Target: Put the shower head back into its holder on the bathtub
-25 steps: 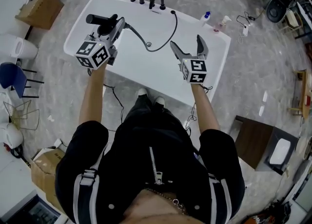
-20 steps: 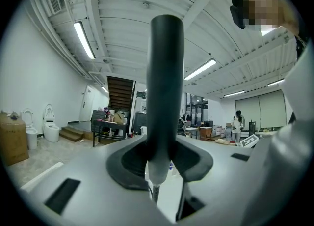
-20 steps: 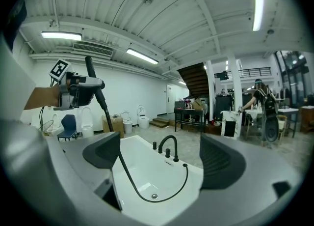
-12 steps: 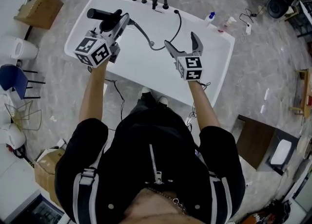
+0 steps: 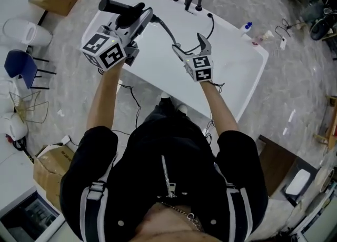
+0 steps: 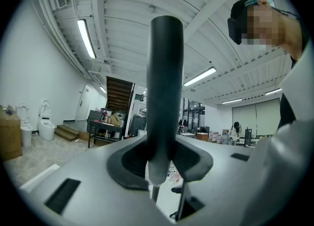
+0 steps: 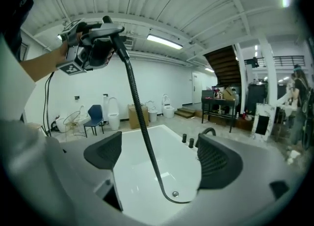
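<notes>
Black shower head (image 5: pixel 118 10) aloft, not yet in its holder.
The left hand-held gripper (image 5: pixel 138 17) clamps its handle above the bathtub (image 5: pixel 231 62), left end; the right hand-held gripper (image 5: pixel 188 43) gapes empty over mid-bathtub, hose (image 5: pixel 167 33) dangling inside.

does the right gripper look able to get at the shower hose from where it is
Probably yes. The right gripper has its jaws open and empty, and the hose hangs straight ahead of them above the bathtub with nothing between. The left gripper holds the shower head up.
</notes>
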Available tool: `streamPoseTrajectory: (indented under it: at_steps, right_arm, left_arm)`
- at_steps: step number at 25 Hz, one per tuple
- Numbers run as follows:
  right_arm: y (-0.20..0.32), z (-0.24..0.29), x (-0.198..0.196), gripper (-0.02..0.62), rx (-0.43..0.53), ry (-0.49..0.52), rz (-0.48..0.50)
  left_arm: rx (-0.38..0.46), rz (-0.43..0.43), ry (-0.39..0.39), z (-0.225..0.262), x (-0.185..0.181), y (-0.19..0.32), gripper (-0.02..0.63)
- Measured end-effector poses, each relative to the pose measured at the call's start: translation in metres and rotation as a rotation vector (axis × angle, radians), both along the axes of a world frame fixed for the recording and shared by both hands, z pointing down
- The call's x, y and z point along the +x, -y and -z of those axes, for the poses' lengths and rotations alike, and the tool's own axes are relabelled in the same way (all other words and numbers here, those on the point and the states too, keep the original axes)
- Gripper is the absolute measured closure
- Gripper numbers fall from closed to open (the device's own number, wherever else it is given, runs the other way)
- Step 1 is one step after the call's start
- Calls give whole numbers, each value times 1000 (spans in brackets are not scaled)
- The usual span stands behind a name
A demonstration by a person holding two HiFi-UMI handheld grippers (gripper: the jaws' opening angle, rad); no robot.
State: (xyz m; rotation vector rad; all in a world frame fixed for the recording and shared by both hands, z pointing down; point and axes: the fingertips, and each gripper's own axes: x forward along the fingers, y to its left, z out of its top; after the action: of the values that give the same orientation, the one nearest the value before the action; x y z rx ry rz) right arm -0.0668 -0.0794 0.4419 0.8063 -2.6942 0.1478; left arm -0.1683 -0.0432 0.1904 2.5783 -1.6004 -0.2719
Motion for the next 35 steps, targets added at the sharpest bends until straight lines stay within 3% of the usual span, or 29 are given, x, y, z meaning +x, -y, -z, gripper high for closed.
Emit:
streamPoseTrajectory:
  at_steps: [5, 11, 24, 29, 35]
  right_arm:
    - [-1, -19, -59, 118, 0, -31, 99]
    - [10, -38, -103, 143, -2, -62, 154]
    - [39, -70, -136, 198, -37, -85, 115]
    - [47, -85, -133, 235, -52, -132, 99]
    - [49, -107, -131, 290, -97, -183, 90]
  left_arm:
    - [21, 11, -9, 16, -8, -13, 465]
    - [36, 21, -39, 44, -13, -36, 465]
    - [144, 108, -167, 116, -74, -108, 465]
    - [220, 117, -265, 146, -97, -147, 465]
    - [348, 48, -534, 187, -139, -205, 465]
